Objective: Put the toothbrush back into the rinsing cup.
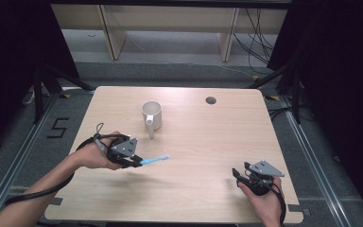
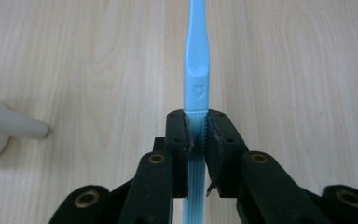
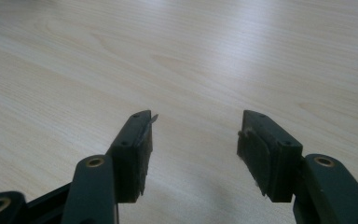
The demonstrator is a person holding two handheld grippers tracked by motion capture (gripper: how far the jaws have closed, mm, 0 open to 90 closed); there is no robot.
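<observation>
Here, line by line:

Left gripper (image 1: 139, 162): it is hovering over the near-left part of the tabletop (image 1: 203, 142), held in the person's left hand (image 1: 94, 155), pointing toward the right edge.
Left jaws: they are squeezing tight on a light blue toothbrush (image 1: 154, 160); in the left gripper view the pads (image 2: 216, 140) are pressing on the ribbed part of the handle from both sides.
Toothbrush: it is sticking out of the left gripper toward the middle of the tabletop, lying roughly level; whether its far tip is touching the wood I cannot tell. In the left gripper view the toothbrush (image 2: 195, 70) is running straight up from between the jaws.
Right gripper (image 1: 238, 174): it is sitting near the near-right corner of the tabletop, in the person's right hand (image 1: 264, 201).
Right jaws: they are standing wide apart with nothing between them, bare wood showing in the gap in the right gripper view (image 3: 193, 154).
Mug (image 1: 151, 115): a white one is standing upright toward the far-left part of the tabletop, its handle pointing toward the near edge, well apart from the toothbrush.
Cable hole (image 1: 211, 100): it is sitting close to the far edge, right of the mug.
</observation>
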